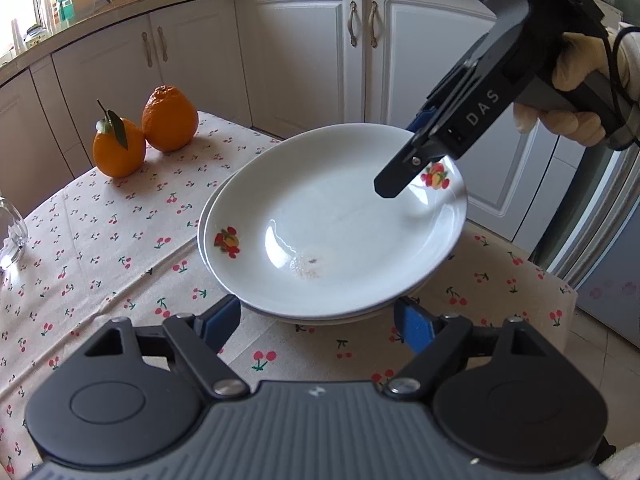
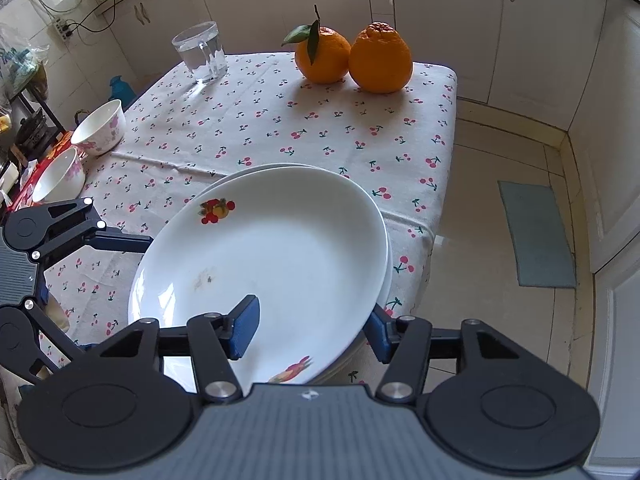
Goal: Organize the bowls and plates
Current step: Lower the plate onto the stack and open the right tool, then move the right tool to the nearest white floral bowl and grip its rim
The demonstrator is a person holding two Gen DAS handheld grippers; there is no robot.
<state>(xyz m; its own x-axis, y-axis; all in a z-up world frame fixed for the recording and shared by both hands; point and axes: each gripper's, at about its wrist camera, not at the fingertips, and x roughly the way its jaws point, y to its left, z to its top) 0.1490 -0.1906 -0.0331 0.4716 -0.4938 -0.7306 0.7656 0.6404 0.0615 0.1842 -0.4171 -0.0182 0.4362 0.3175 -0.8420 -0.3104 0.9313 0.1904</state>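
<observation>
Plates (image 2: pixel 272 264) lie stacked near the table (image 2: pixel 248 128) corner on a cherry-print cloth, the top plate's rim running between the right gripper (image 2: pixel 308 332) pads, one blue pad over the dish and one outside the rim; whether they press it I cannot tell. The left gripper (image 1: pixel 318 322) stands spread just beside the stack's opposite edge, not touching. Two oranges (image 2: pixel 354 58) and a glass mug (image 2: pixel 202 52) stand well beyond, and two flowered bowls (image 2: pixel 80 148) sit at the table's far-left side.
</observation>
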